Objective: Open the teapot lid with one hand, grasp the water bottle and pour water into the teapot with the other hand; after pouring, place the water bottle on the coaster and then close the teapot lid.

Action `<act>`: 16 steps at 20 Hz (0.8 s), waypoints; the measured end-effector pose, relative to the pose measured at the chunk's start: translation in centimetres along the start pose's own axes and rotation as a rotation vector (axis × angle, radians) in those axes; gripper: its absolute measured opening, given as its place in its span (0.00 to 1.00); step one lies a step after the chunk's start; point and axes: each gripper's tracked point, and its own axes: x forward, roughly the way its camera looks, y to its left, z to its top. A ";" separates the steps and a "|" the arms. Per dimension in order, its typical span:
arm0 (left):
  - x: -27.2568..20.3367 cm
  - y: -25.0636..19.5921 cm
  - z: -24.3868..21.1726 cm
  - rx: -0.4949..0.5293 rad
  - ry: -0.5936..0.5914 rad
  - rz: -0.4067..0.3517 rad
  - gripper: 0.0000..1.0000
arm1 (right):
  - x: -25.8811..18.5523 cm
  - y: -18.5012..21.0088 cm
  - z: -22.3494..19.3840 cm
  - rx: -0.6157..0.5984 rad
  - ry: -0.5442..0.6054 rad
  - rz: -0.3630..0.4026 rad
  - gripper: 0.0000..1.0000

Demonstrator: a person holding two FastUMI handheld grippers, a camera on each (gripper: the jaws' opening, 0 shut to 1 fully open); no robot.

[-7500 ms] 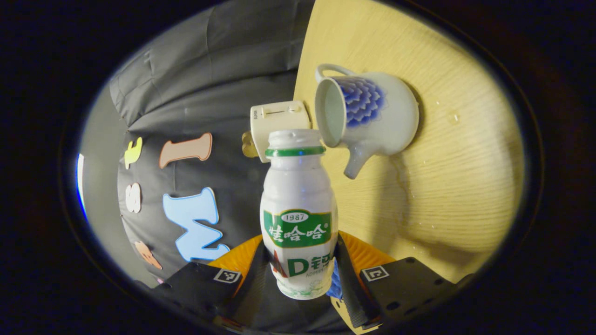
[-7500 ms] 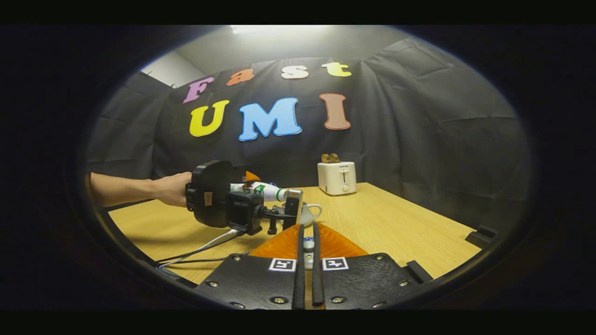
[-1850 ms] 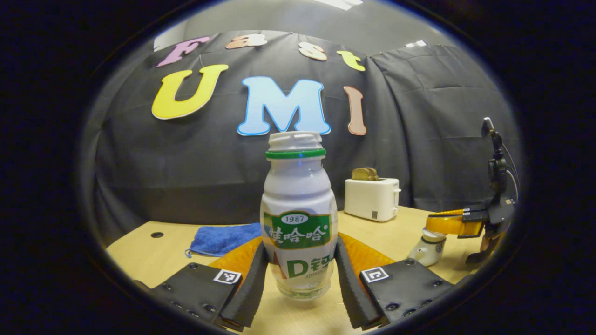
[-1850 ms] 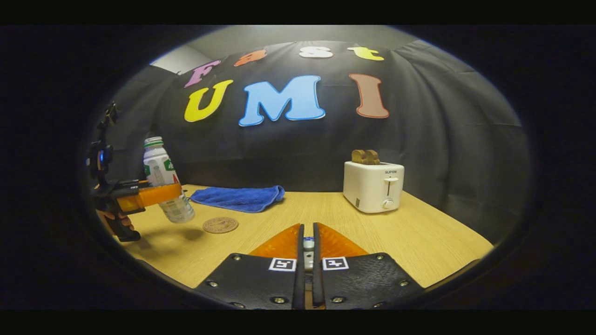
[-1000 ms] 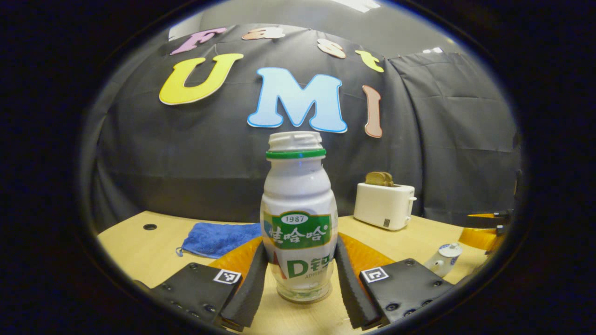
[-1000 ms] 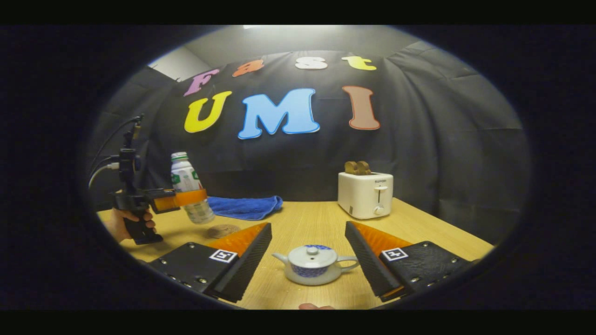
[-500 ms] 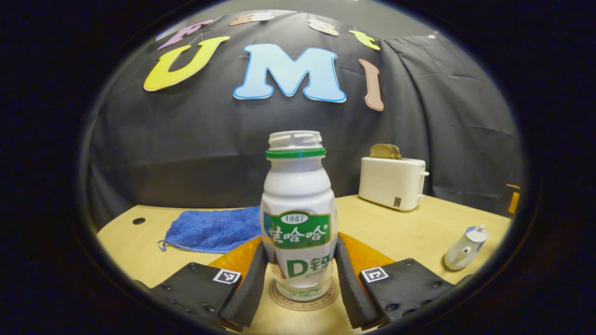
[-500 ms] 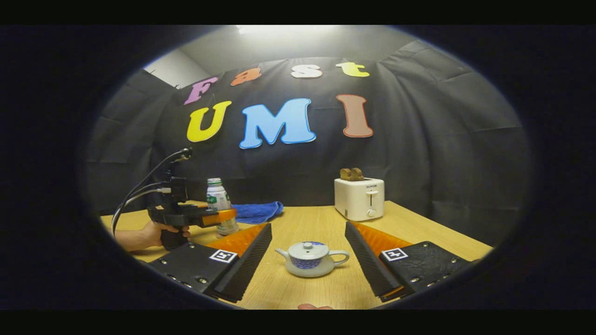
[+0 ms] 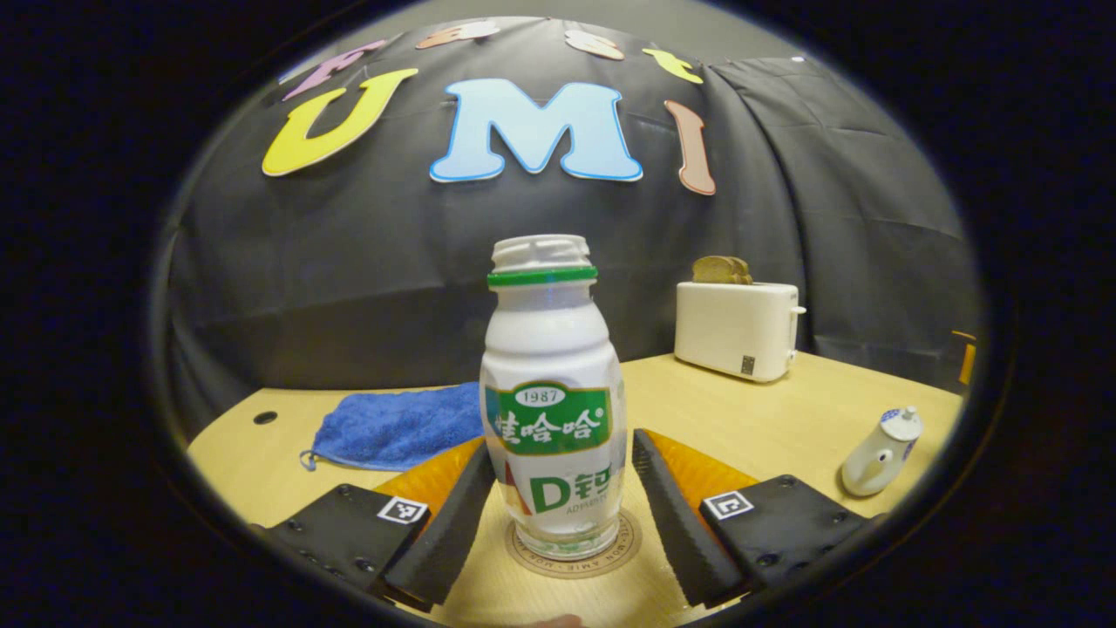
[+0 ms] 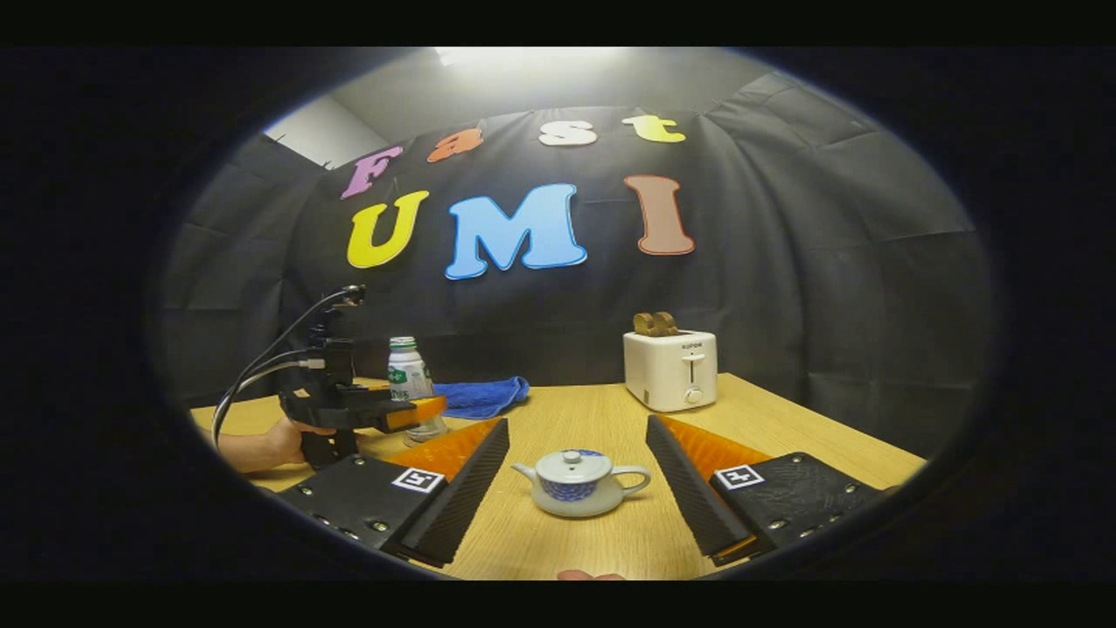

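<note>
Standing on the coaster (image 9: 573,551), the bottle (image 9: 551,401) could tip if the left gripper's (image 9: 562,515) parted jaws clip it; right gripper (image 10: 577,488) open around teapot (image 10: 579,481).

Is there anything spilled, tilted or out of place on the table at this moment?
Nothing stands out. The bottle stands upright on the coaster between the open fingers of the left gripper. The teapot sits level with its lid on. I see no puddle on the table.
</note>
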 end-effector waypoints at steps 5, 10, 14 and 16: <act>-0.8 -0.5 0.0 0.015 -0.008 0.000 1.00 | -0.4 0.2 -0.4 -0.003 0.014 0.003 0.97; -3.2 -0.3 -0.2 -0.009 -0.012 0.026 1.00 | -1.4 0.7 -0.6 0.005 0.020 0.015 0.97; -10.2 0.5 -0.5 -0.017 -0.027 0.101 1.00 | -2.4 3.4 -1.4 0.016 0.033 0.068 0.97; -14.9 -0.3 -0.3 -0.066 -0.059 0.133 1.00 | -2.3 5.5 -1.8 0.005 0.031 0.084 0.97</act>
